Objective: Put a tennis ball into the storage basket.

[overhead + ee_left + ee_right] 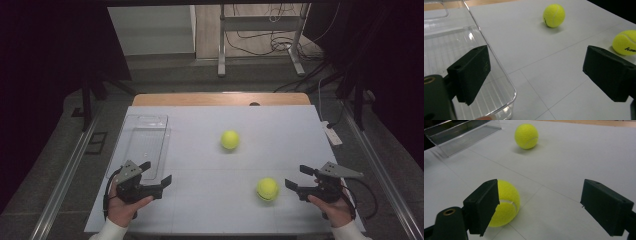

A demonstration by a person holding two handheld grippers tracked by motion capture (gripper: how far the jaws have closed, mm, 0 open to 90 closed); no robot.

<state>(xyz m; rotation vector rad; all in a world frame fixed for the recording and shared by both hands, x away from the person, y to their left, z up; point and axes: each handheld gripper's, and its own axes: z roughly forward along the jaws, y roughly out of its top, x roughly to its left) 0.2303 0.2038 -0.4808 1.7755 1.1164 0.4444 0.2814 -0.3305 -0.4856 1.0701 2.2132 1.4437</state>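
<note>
Yellow felt tennis ball (pixel 267 189), white seam

You have 2 yellow tennis balls on the white table (pixel 210 200): the far tennis ball (pixel 230 140) sits toward the middle, and the near tennis ball (pixel 267 189) lies closer to your right side. You have 1 clear plastic tray (pixel 145 140), standing at your left. You hold 2 grippers, 1 in each hand: the left gripper (pixel 159 175) and the right gripper (pixel 299 177), each with 2 black jaws. Beyond the table you can count 1 metal stand (pixel 260 40) on the floor, with 2 upright legs.
</note>
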